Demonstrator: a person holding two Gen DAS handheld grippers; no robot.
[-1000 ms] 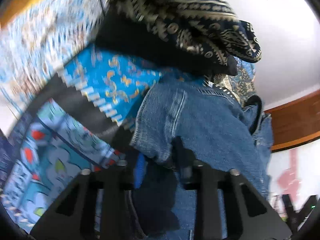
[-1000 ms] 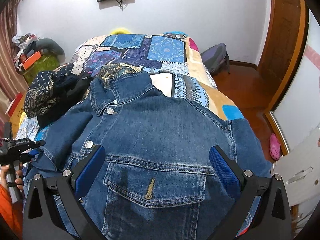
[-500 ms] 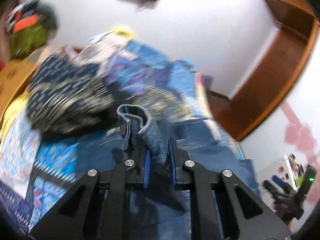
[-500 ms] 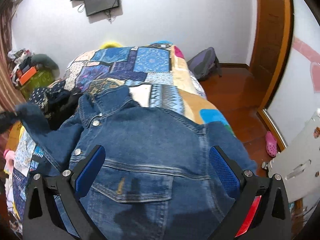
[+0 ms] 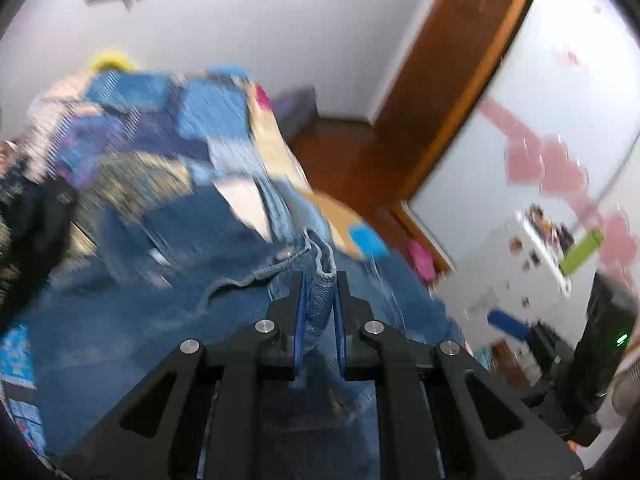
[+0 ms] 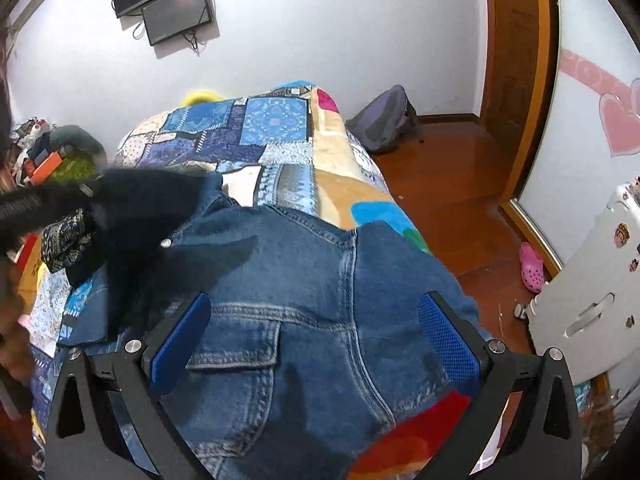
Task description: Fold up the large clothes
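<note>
The left gripper [image 5: 318, 300] is pinching a bunched bit of sleeve [image 5: 316, 280] from the denim jacket [image 6: 304, 288]. Its jaws have just been closing, and now the blue pads press the cloth on both sides. Beside the pads a metal button shows on the cuff, so it looks like the sleeve end. The right gripper [image 6: 316, 332] is spread wide and holds nothing. It hangs over the near part of the jacket, above the chest pocket [image 6: 236, 344]. The jacket lies face up on the near end of the bed, on top of the patchwork blanket [image 6: 276, 128]. In the right view the lifted sleeve is a dark blur on the left side, up off the bed. I think the step in hand is folding the left sleeve in over the jacket front. The next move should carry the sleeve across to the middle, lay it flat and then let go. The other gripper could press the jacket down so it does not slide. A pile of dark patterned clothes [image 6: 66, 236] sits on the left side of the bed. Far off are the white wall and a dark screen [image 6: 176, 12].
</note>
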